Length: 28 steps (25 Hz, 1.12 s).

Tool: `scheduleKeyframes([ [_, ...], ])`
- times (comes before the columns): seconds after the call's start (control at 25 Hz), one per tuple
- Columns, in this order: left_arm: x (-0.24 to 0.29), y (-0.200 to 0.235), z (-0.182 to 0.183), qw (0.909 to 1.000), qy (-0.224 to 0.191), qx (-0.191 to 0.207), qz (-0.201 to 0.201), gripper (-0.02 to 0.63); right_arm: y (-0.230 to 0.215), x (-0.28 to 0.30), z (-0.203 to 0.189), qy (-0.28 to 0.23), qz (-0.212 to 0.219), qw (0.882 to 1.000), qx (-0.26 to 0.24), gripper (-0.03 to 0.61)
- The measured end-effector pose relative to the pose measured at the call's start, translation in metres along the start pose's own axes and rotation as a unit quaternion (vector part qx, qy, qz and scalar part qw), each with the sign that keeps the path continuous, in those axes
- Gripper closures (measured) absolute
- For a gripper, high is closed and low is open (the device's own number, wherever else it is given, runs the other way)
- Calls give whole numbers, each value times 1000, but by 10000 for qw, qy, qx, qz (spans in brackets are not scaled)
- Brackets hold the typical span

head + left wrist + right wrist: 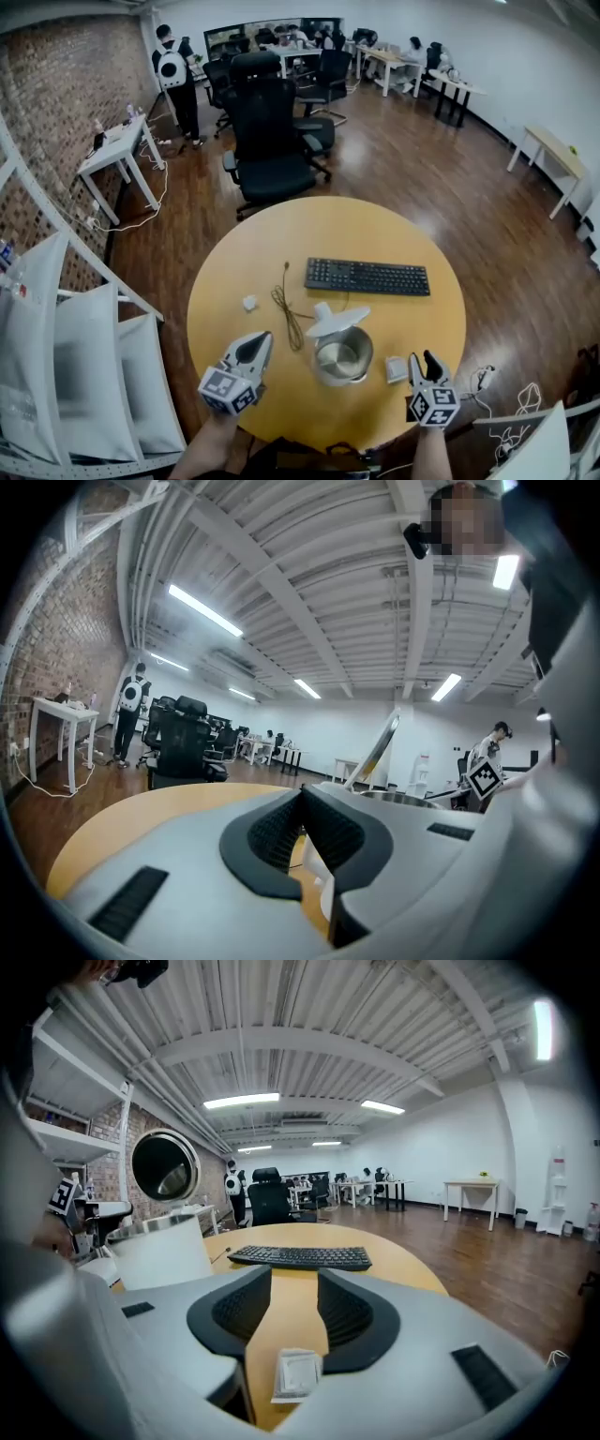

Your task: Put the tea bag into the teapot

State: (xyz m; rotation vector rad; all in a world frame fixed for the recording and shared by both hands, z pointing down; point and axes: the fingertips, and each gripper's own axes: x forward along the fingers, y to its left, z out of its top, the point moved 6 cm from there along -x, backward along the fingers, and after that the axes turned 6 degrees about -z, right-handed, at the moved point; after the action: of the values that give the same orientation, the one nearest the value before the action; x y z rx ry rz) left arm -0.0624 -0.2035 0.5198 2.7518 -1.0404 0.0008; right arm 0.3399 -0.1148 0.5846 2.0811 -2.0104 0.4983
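A white teapot (pixel 342 356) with a steel inside stands on the round wooden table (pixel 281 234), its lid (pixel 337 321) tipped open. The small white tea bag (pixel 397 368) lies flat on the table just right of the pot. My right gripper (pixel 427 364) hovers beside it, open. In the right gripper view the tea bag (pixel 298 1374) rests on the wood low between the spread jaws of the right gripper (pixel 293 1297), touched by neither pad, and the teapot (pixel 159 1251) stands to the left. My left gripper (pixel 253 349) is shut, empty, left of the pot.
A black keyboard (pixel 367 277) lies behind the teapot, and a thin cable (pixel 286 305) runs left of the pot beside a small white object (pixel 249 303). Black office chairs (pixel 267 141) stand beyond the table. White shelving (pixel 66 356) is at my left.
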Motion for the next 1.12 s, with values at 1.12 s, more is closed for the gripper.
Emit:
scheduleKeyframes([
  [1.12,-27,-5,-42,9950,502,-779,373,620,9,57,-123,2192,58,9709,-960,322],
])
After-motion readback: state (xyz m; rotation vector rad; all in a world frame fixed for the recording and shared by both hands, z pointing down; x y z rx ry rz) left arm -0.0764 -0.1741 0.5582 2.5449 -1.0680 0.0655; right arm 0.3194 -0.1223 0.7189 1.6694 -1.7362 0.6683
